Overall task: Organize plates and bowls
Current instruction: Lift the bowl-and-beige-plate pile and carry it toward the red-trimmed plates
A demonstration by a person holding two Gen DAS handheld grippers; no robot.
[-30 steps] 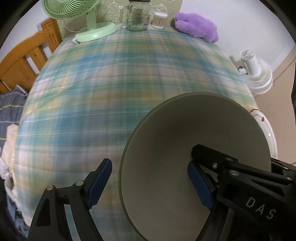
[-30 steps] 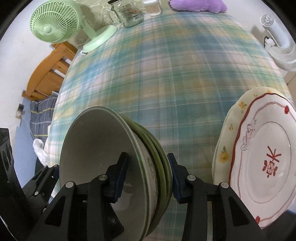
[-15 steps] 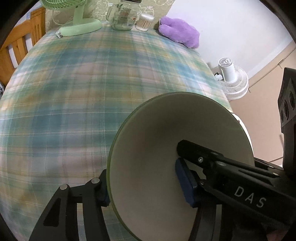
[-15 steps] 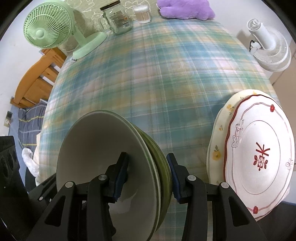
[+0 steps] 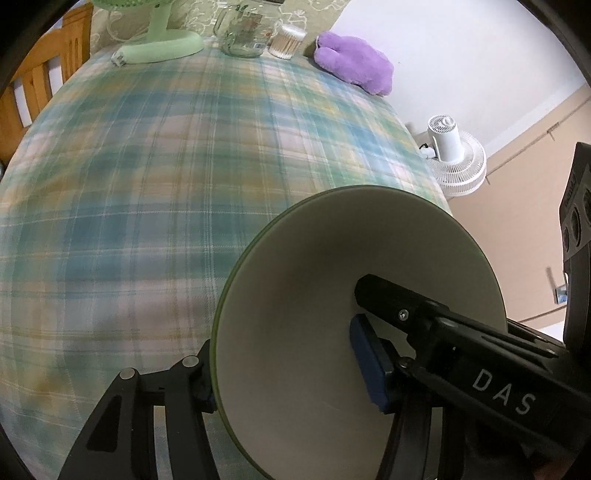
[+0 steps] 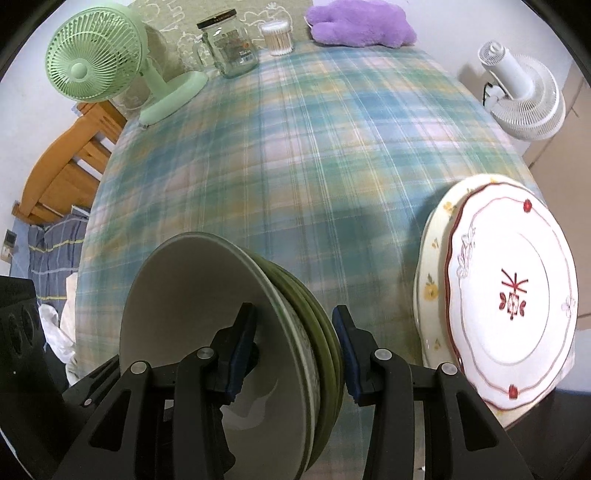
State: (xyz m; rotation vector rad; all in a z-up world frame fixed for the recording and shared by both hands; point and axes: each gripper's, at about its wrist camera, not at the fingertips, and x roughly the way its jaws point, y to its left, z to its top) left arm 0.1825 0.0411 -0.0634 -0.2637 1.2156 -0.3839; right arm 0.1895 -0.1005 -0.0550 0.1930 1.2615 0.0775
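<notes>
My left gripper (image 5: 284, 373) is shut on the wall of a cream bowl with a green rim (image 5: 306, 295), one finger inside and one outside. My right gripper (image 6: 291, 347) is shut on the near walls of a nested stack of green-rimmed bowls (image 6: 207, 295), whose top bowl is cream inside. Both views seem to show the same stack, held above the plaid tablecloth (image 6: 295, 155). Two stacked plates (image 6: 517, 288) lie at the table's right edge, a white one with a red pattern on top of a cream one with yellow flowers.
At the table's far edge stand a green desk fan (image 6: 99, 62), a glass jar (image 6: 231, 44), a cotton swab tub (image 6: 277, 37) and a purple plush (image 6: 358, 22). A white floor fan (image 6: 524, 96) stands on the right, a wooden chair (image 6: 62, 173) on the left.
My left gripper has shut on the bowl's wall; a second ago its left finger stood apart from it. Both views have shifted as the bowls are carried over the table.
</notes>
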